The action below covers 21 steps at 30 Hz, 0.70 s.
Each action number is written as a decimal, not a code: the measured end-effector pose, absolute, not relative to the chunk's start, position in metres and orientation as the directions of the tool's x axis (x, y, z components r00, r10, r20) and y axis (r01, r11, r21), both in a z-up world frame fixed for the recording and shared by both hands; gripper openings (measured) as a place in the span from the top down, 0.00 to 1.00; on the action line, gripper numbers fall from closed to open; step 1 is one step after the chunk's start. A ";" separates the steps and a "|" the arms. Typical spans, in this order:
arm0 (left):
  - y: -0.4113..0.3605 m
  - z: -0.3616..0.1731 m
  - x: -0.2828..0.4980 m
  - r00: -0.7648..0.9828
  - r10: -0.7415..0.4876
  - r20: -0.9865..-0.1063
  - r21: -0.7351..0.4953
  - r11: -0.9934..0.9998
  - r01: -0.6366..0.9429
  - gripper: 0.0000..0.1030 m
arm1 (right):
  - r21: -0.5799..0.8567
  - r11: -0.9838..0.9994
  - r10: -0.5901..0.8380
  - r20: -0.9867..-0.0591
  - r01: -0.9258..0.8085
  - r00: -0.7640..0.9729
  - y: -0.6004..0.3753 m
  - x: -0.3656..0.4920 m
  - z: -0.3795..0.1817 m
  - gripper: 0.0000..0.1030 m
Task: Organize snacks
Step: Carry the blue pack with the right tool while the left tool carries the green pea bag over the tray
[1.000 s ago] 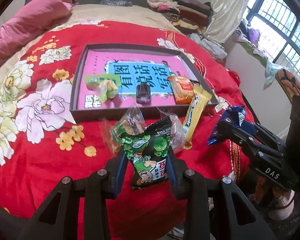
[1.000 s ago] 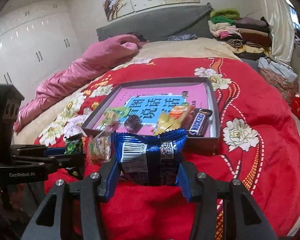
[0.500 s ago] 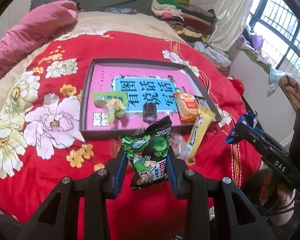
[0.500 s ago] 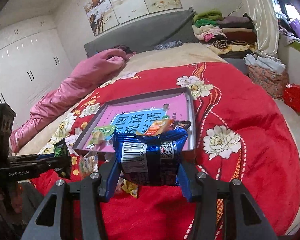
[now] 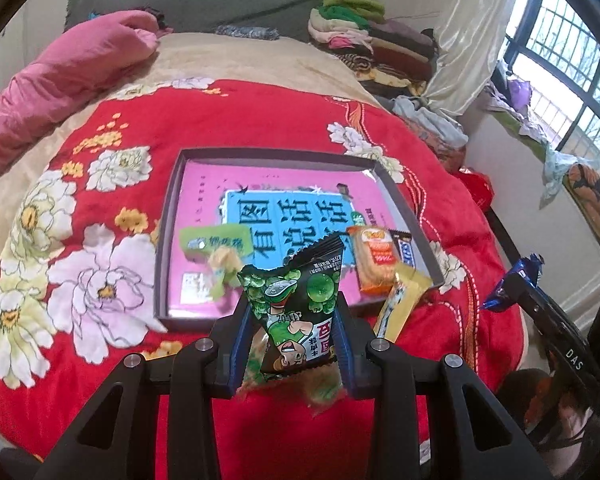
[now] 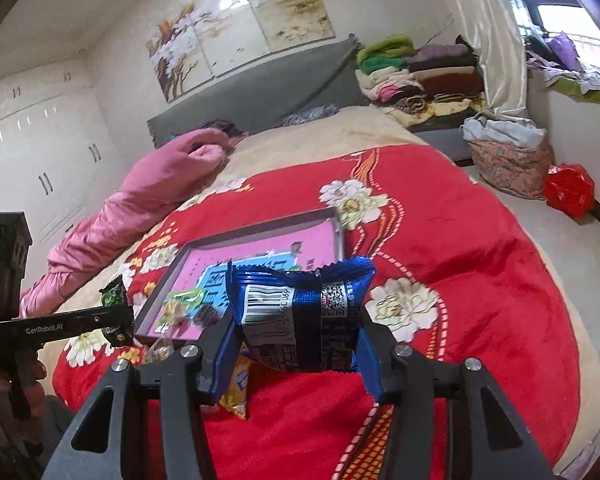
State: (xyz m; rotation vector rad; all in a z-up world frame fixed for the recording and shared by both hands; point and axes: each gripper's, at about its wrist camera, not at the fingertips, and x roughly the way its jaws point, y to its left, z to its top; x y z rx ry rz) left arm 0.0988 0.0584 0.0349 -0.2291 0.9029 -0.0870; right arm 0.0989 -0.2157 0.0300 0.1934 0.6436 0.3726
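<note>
Above the near edge of the tray (image 5: 416, 224) on the bed, the left gripper (image 5: 294, 344) pinches a green pea packet (image 5: 300, 312) and the right gripper (image 6: 300, 344) a blue packet (image 6: 300, 312), both light, crinkly, slippery, best squeezed mid-body.

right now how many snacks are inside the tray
4 that I can see in the tray: a green packet at its near left, a dark candy beside it, an orange packet and a dark bar at the near right. The held bag may hide more.
</note>
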 end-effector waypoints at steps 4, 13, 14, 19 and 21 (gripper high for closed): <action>0.049 0.039 0.107 0.617 -0.170 -0.769 -0.220 0.976 -0.004 0.63 | 0.293 0.920 0.384 -0.537 -0.261 0.751 -0.223 0.099 0.033 0.50; 0.038 0.044 0.120 0.621 -0.174 -0.764 -0.213 0.977 0.012 0.63 | 0.278 0.920 0.387 -0.516 -0.278 0.765 -0.224 0.101 0.038 0.50; 0.038 0.044 0.120 0.623 -0.172 -0.763 -0.210 0.978 0.013 0.63 | 0.277 0.918 0.390 -0.513 -0.283 0.765 -0.224 0.101 0.038 0.50; 0.040 0.041 0.123 0.622 -0.164 -0.766 -0.207 0.978 0.004 0.63 | 0.275 0.916 0.397 -0.510 -0.293 0.763 -0.222 0.105 0.038 0.50; 0.042 0.040 0.123 0.621 -0.163 -0.767 -0.210 0.978 -0.003 0.63 | 0.274 0.916 0.397 -0.517 -0.292 0.759 -0.221 0.108 0.036 0.50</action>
